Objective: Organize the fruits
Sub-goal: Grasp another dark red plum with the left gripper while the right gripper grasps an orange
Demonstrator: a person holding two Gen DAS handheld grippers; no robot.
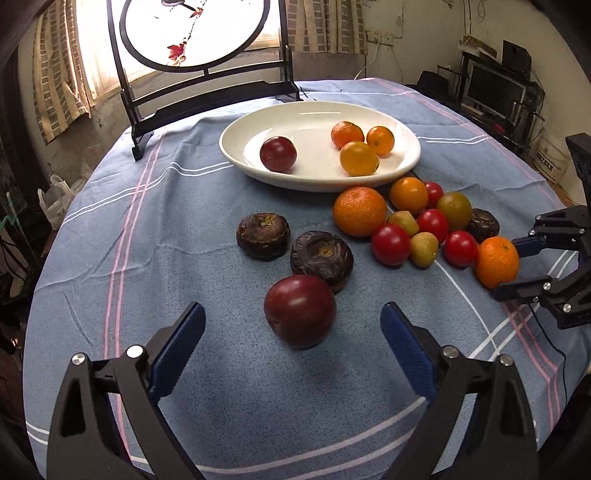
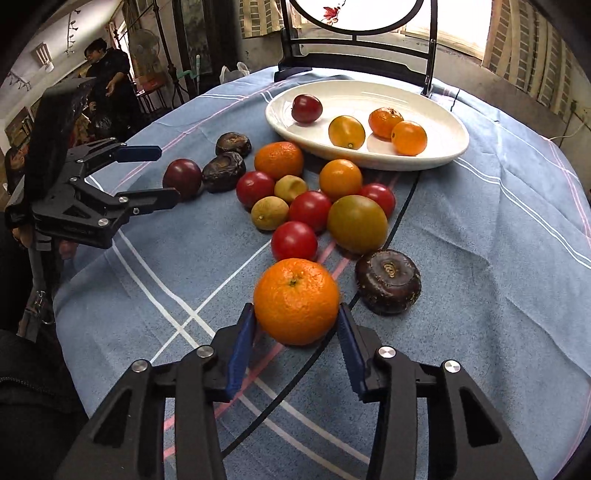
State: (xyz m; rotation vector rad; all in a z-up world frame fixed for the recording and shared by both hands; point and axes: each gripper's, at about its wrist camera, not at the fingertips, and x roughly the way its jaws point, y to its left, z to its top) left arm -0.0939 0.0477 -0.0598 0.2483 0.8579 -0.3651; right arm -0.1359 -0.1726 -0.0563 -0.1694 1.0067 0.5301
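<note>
A white oval plate (image 1: 236, 147) (image 2: 443, 155) holds a dark red plum (image 1: 278, 154) and three orange fruits. On the blue cloth lies a cluster of oranges, red tomatoes and small green fruits. My left gripper (image 1: 293, 325) (image 2: 162, 173) is open around a dark red plum (image 1: 300, 311) (image 2: 181, 178), not touching it. Two dark brown water chestnuts (image 1: 263, 235) (image 1: 321, 255) lie just beyond. My right gripper (image 2: 295, 317) (image 1: 511, 264) is shut on an orange (image 2: 296, 301) (image 1: 496, 261) that rests on the cloth.
A dark wooden stand with a round painted screen (image 1: 192, 33) stands behind the plate. Another water chestnut (image 2: 388, 281) lies right of the held orange. A large orange (image 1: 359, 211) sits by the plate's near rim. The round table's edge curves close on all sides.
</note>
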